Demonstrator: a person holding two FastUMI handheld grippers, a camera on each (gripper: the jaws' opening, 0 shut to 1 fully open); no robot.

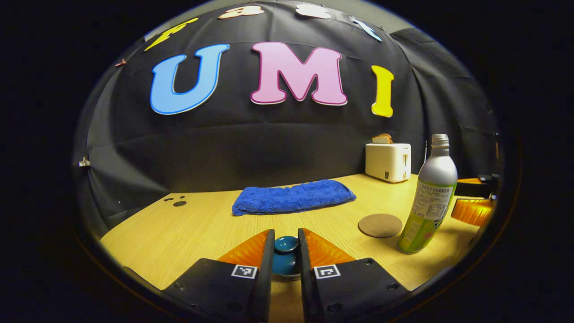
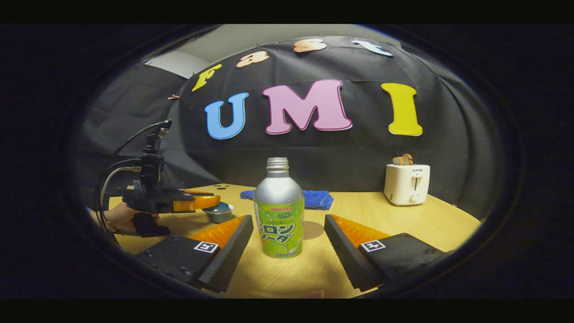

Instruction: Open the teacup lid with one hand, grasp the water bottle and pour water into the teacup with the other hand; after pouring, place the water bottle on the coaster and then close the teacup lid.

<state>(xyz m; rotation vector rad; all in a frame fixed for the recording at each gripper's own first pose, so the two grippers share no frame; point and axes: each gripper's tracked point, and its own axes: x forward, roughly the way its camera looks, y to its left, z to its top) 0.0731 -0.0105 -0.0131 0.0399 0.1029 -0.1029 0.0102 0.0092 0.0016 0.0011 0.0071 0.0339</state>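
Note:
My left gripper [image 1: 286,237] is closed on the round knob of the teal teacup lid [image 1: 286,244], one finger pressing each side. The lid seems to rest on the cup. In the right gripper view that gripper [image 2: 210,201], held by a hand, hovers over the small grey teacup [image 2: 218,214]. The uncapped silver-and-green water bottle [image 2: 278,208] stands upright on the table between the spread fingers of my right gripper [image 2: 288,220], which do not touch it. The bottle [image 1: 429,197] has the round brown coaster [image 1: 380,225] just to its left; the coaster [image 2: 312,229] peeks out behind it.
A folded blue towel [image 1: 293,197] lies at the back of the wooden table [image 1: 188,233]. A white toaster [image 1: 388,161] holding toast stands at the back right against the black cloth wall. Cables trail from the left gripper in the right gripper view.

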